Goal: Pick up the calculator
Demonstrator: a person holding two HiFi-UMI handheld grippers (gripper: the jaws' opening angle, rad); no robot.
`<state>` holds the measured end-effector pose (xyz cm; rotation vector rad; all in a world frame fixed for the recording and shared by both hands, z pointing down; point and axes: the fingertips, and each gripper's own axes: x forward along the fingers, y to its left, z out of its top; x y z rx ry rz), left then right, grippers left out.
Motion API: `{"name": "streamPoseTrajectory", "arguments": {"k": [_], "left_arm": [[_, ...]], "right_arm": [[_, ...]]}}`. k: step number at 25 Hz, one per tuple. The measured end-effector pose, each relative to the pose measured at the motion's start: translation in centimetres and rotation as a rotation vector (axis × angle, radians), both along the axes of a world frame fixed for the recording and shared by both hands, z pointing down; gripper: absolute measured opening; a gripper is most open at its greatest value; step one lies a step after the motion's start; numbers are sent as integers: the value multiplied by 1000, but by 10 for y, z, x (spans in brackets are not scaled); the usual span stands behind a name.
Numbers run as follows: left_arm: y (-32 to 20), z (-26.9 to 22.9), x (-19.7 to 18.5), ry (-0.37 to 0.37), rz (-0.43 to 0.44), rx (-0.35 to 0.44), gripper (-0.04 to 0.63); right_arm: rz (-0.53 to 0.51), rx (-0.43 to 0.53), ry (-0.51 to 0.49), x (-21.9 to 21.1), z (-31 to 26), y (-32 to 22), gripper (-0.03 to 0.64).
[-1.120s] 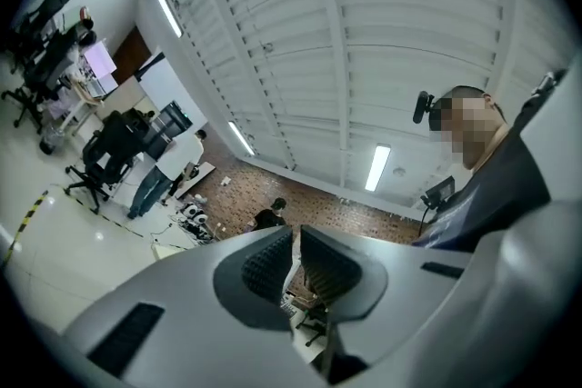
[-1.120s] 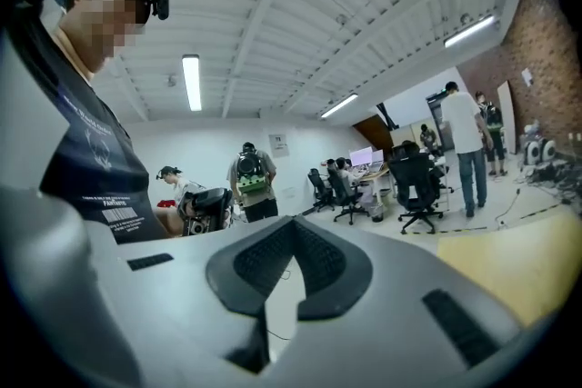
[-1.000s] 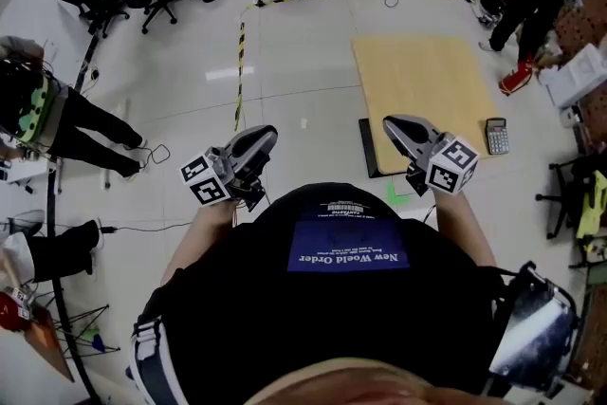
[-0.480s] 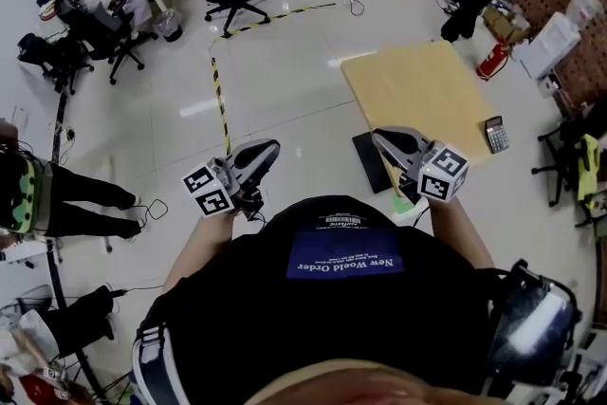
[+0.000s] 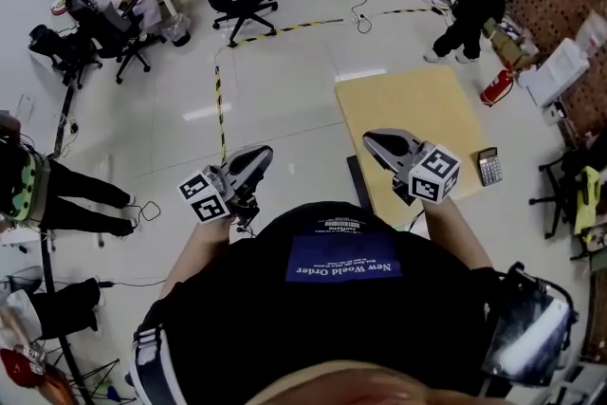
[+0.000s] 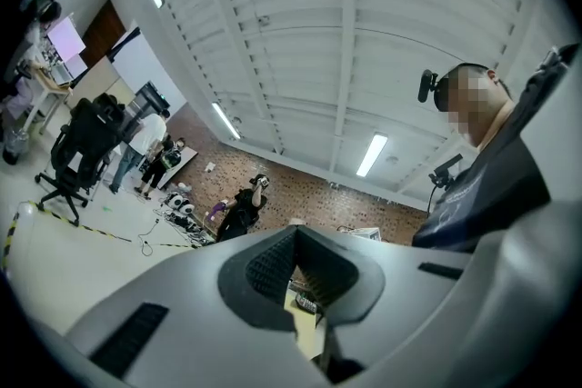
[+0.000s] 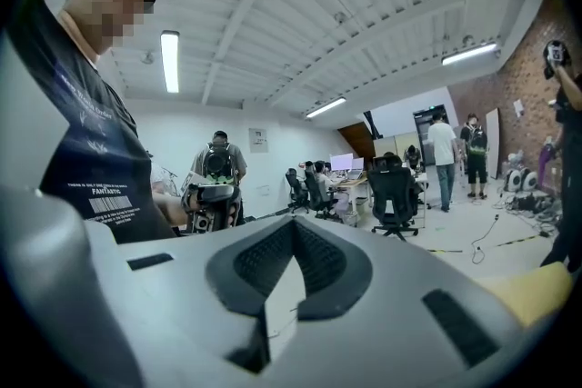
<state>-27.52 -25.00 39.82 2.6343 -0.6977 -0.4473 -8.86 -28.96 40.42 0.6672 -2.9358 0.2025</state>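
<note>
Pale office floor point(image 5: 285, 81) spreads below you, with the wooden desk point(image 5: 408, 109) ahead to your right. Your right gripper point(image 5: 377, 143) hangs over the desk's left side and your left gripper point(image 5: 256, 156) well left of the desk, both with fingers pressed together on nothing. The calculator point(image 5: 489, 166) lies on the floor just beside the desk's right edge.
</note>
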Motion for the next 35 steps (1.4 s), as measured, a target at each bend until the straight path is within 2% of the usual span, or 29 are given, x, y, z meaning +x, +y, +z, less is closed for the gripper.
{"name": "streamPoseTrajectory", "arguments": {"k": [4, 7, 12, 15, 18, 21, 24, 27, 30, 32, 35], "left_arm": [[-9, -3, 43, 7, 2, -11, 6], [-19, 0, 66, 27, 32, -29, 6], [-47, 16, 63, -29, 124, -45, 6], [-85, 18, 67, -33, 247, -43, 6], [-121, 15, 82, -48, 401, -4, 6], [-140, 22, 101, -58, 555, 27, 6], [-151, 35, 126, -49, 708, 11, 6], [-140, 46, 172, -56, 871, -11, 6], [-105, 42, 234, -46, 1007, -39, 6], [-75, 35, 268, -46, 1070, -35, 6], [-28, 25, 310, -66, 1129, -1, 6]], "right_arm": [[-29, 17, 8, 29, 9, -7, -15], [10, -13, -5, 47, 21, -21, -15], [102, -17, -7, 52, 33, -35, -15], [248, -12, -13, 65, 30, -52, -15], [418, -14, -33, 82, 24, -62, -15], [584, -21, -54, 98, 29, -48, -15], [765, -31, -39, 119, 38, -23, -15], [927, -35, 4, 143, 42, 21, -15], [1064, -41, -8, 178, 39, 78, -15], [1133, -31, -27, 198, 36, 116, -15], [1179, -12, -50, 227, 34, 161, -15]]}}
